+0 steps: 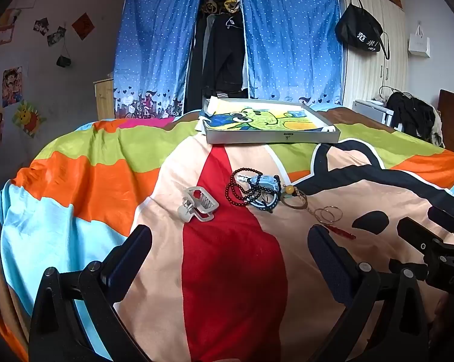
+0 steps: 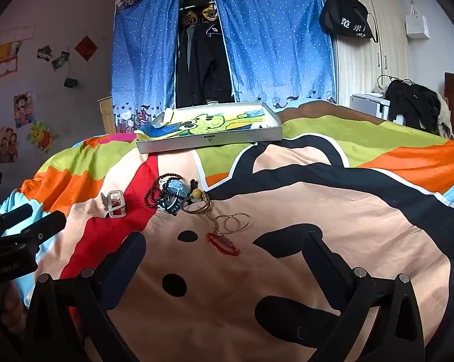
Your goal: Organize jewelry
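A white hair claw clip (image 1: pixel 197 204) (image 2: pixel 115 203) lies on the colourful bedspread. Right of it sits a tangle of dark beaded bracelets (image 1: pixel 242 187) (image 2: pixel 159 190) with a small blue toy charm (image 1: pixel 266 182) (image 2: pixel 175 193). Beside that lie a brown ring with a yellow bead (image 1: pixel 293 197) (image 2: pixel 195 202), thin gold hoops (image 1: pixel 329 214) (image 2: pixel 237 222) and a red pendant (image 1: pixel 343 231) (image 2: pixel 224 243). A shallow grey box (image 1: pixel 272 137) (image 2: pixel 209 141) with a cartoon drawing stands farther back. My left gripper (image 1: pixel 230 235) and right gripper (image 2: pixel 224 241) hover open short of the jewelry.
The bedspread (image 1: pixel 106 181) drops off at the left edge. Behind the bed hang blue dotted wardrobe curtains (image 1: pixel 290 39) with dark clothes between. A black bag (image 1: pixel 359 33) hangs on white cabinet doors at the right. The other gripper shows at each view's side.
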